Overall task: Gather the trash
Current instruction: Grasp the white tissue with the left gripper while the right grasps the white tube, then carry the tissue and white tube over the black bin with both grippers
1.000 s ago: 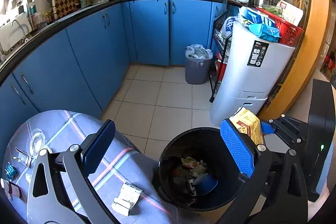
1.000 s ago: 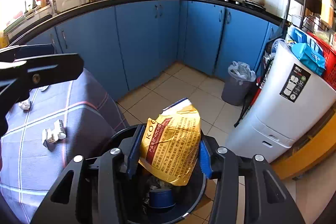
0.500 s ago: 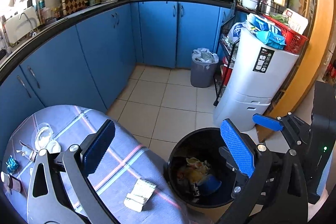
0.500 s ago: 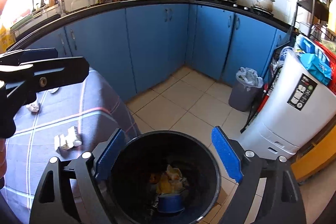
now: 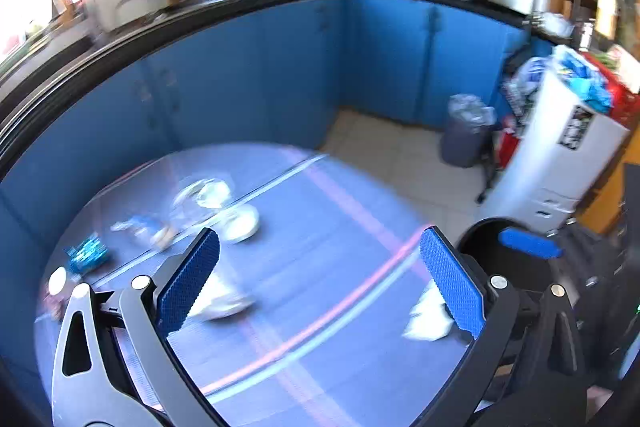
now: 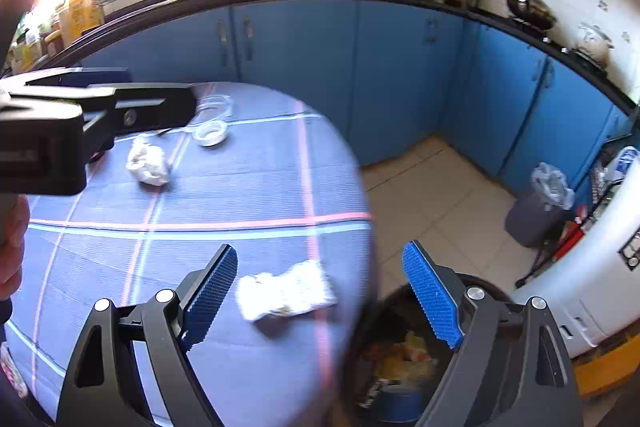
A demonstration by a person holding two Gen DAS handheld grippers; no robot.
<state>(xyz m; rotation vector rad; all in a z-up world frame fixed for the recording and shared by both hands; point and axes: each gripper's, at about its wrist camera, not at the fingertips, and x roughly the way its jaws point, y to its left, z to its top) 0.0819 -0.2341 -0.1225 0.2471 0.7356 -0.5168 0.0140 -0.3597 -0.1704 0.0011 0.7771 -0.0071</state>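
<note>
The right gripper (image 6: 320, 291) had released the yellow packet and hung spread and empty; the left gripper (image 5: 316, 279) gaped too. Next trash, a crumpled white tissue (image 6: 286, 291), lay between the right fingers, the round black bin (image 6: 400, 359) at four o'clock.

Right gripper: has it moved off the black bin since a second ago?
Yes. The right gripper has swung left, from above the black bin to over the table edge, by the white wrapper.
</note>
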